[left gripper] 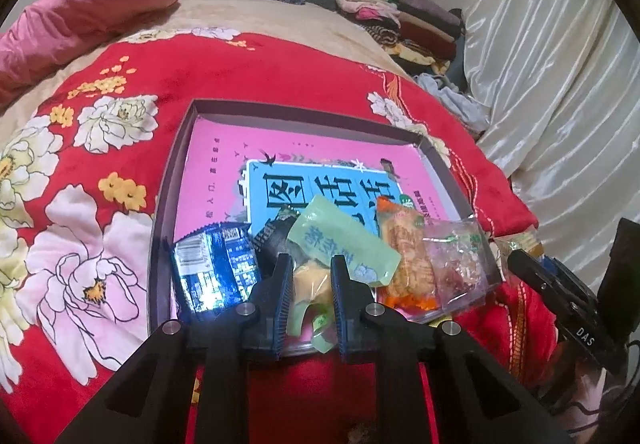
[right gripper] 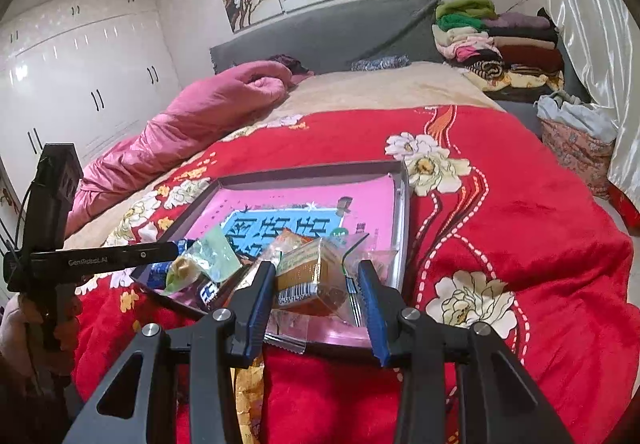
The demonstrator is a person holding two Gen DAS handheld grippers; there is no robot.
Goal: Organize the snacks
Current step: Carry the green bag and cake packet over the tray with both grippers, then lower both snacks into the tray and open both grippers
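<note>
We see a shallow grey tray (left gripper: 168, 180) with a pink printed floor lying on a red flowered blanket (left gripper: 280, 68) that covers the bed, filling the middle of the left wrist view. The snacks are bunched in the lower part of the tray: a blue foil packet (left gripper: 212, 268) at lower left, a dark packet (left gripper: 272, 240) beside it, a pale green packet (left gripper: 340, 240) at centre, an orange packet (left gripper: 404, 248) to its right, and a clear packet (left gripper: 456, 264) further right, leaning over the tray rim. Our left gripper (left gripper: 310, 280) sits at bottom centre with its blue fingers narrowed onto the lower end of the pale green packet, which shows a yellowish piece inside. In the right wrist view the same tray (right gripper: 404, 204) lies mid-frame, and our right gripper (right gripper: 316, 280) at bottom centre has its fingers moderately apart on either side of a clear-wrapped brown snack (right gripper: 308, 276) with a barcode; whether they touch it we cannot tell. The left gripper (right gripper: 180, 248) enters from the left edge there, its tip at the green packet (right gripper: 208, 256). Upper left of both views holds a pink quilt (right gripper: 200, 112); folded clothes (right gripper: 500, 40) are stacked upper right beside a shiny white curtain (left gripper: 552, 64).
</note>
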